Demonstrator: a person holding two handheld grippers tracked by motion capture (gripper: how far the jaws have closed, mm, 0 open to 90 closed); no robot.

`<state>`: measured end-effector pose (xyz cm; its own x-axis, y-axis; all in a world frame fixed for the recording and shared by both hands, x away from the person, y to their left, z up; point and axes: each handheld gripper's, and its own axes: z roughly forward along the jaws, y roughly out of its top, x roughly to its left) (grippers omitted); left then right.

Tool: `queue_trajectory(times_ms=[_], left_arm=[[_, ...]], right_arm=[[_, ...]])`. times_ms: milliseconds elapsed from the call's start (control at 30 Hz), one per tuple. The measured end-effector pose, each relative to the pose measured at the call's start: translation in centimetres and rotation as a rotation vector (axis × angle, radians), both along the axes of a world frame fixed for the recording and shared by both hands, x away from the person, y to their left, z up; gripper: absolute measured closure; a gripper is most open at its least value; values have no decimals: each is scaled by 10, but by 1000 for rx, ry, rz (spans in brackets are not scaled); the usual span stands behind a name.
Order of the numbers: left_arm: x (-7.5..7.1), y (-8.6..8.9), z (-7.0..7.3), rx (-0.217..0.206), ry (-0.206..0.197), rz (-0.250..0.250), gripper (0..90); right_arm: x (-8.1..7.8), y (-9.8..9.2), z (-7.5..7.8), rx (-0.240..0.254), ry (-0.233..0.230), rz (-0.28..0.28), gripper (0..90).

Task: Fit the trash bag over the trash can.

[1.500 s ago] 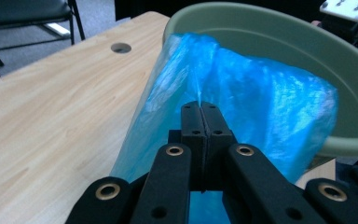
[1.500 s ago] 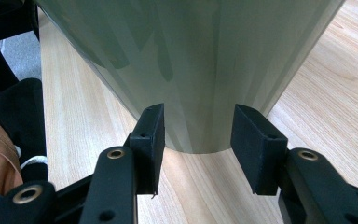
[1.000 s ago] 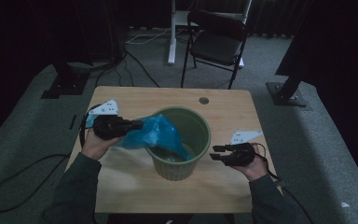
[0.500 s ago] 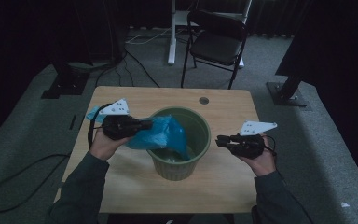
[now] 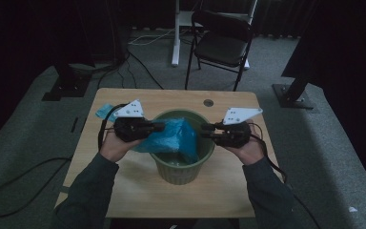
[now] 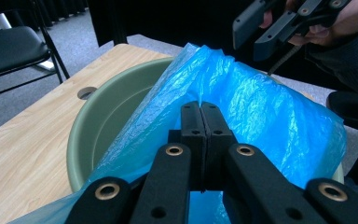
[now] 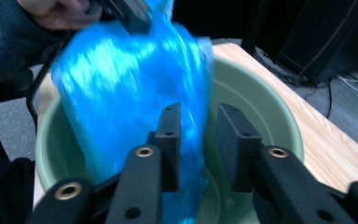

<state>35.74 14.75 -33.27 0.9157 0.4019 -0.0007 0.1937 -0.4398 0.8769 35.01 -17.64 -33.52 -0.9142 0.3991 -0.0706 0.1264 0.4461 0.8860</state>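
The left gripper (image 6: 200,109) stays clamped on the blue bag (image 5: 171,138) over the bin (image 5: 181,169). The right gripper (image 7: 198,135) has risen to the bag, jaws just reopening (nothing pinched yet), ready to spread it.

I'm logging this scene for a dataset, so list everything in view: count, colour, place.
Bin liner bag: one, blue, draped over the near-left rim of the bin and hanging into it.
Bin: one, green, round, mid-table.
Table: one, light wood, with a round hole near its far edge.
Blue scrap: one, on the table's far-left part.
Folding chair: one, black, behind the table.
Cables: several, dark, on the grey floor.
Left gripper: one, black, jaws shut on the bag.
Right gripper: one, black, jaws apart at the bag's edge over the bin, just been opening.
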Motion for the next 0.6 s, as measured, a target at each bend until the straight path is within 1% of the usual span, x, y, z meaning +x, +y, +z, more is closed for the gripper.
queue_trajectory(times_ms=[67, 100, 133, 167, 200, 233, 267, 300, 333, 367, 400, 433, 467, 500, 567, 600], left_arm=[[0, -1, 0, 2, 0, -5, 892], [0, -3, 0, 4, -1, -7, 892], [0, -4, 0, 8, -5, -7, 892], [0, -5, 0, 11, -5, -10, 892], [0, -8, 0, 11, -6, -15, 892], [0, -8, 0, 11, -6, -15, 892], [1, -10, 1, 7, -7, -22, 892], [1, -10, 1, 7, -7, -22, 892], [1, -11, 1, 2, -7, -24, 891], [1, -14, 1, 1, -8, -31, 891], [1, -15, 1, 1, -6, -34, 890], [1, -15, 1, 1, -6, -34, 891], [1, -16, 1, 0, -7, -35, 891], [1, -16, 0, -1, -6, -36, 881], [0, -16, 0, -2, -7, -37, 851], [0, -15, 1, -5, -7, -35, 829]], right_arm=[[2, 6, 4, 7, -6, 5, 660], [2, 6, 4, 7, -6, 5, 660], [5, 12, 7, 4, -14, 10, 639], [5, 12, 7, 4, -14, 10, 639], [8, 18, 9, 4, -14, 19, 621], [8, 18, 9, 4, -14, 19, 621], [10, 24, 10, 0, -11, 31, 566], [10, 24, 10, 0, -11, 31, 566], [13, 30, 9, -14, -7, 49, 550], [14, 33, 8, -31, -9, 49, 554], [14, 36, 7, -46, -10, 50, 605], [14, 36, 7, -46, -10, 50, 605], [15, 38, 6, -54, -16, 51, 667], [15, 40, 4, -59, -19, 34, 784], [16, 39, 3, -58, -17, 8, 847], [17, 38, 3, -55, -19, 0, 860]])
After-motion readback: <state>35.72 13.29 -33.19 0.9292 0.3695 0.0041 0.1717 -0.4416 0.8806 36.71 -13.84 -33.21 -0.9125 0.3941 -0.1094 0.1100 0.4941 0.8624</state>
